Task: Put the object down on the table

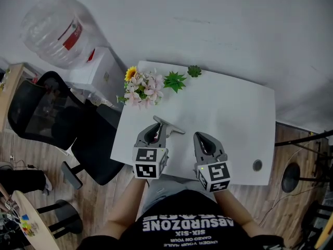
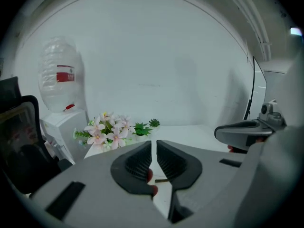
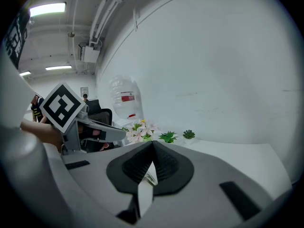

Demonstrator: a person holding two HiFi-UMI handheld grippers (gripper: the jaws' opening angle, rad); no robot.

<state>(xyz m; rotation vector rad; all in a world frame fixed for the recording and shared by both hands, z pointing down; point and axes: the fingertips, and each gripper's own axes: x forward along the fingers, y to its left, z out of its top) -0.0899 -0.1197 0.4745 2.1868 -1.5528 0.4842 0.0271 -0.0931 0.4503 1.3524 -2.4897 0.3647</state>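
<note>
A flat grey strip (image 1: 170, 125) lies across the white table (image 1: 234, 113) right at the tip of my left gripper (image 1: 155, 127). In the left gripper view its jaws (image 2: 154, 148) stand almost together, with a slim gap and nothing between the pads. Through that gap a thin dark line (image 2: 161, 180) shows low down, with the table beyond. My right gripper (image 1: 203, 137) hovers near the table's front edge, to the right of the left one. Its jaws (image 3: 152, 145) are shut tip to tip. A pale sliver (image 3: 151, 175) shows behind the tips; what it is I cannot tell.
Pink and white flowers (image 1: 143, 88) and two small green plants (image 1: 174, 80) (image 1: 194, 71) stand along the table's far left edge. A round cable hole (image 1: 257, 165) is at the front right. Left of the table are a black chair (image 1: 47, 113) and a water dispenser (image 1: 57, 30).
</note>
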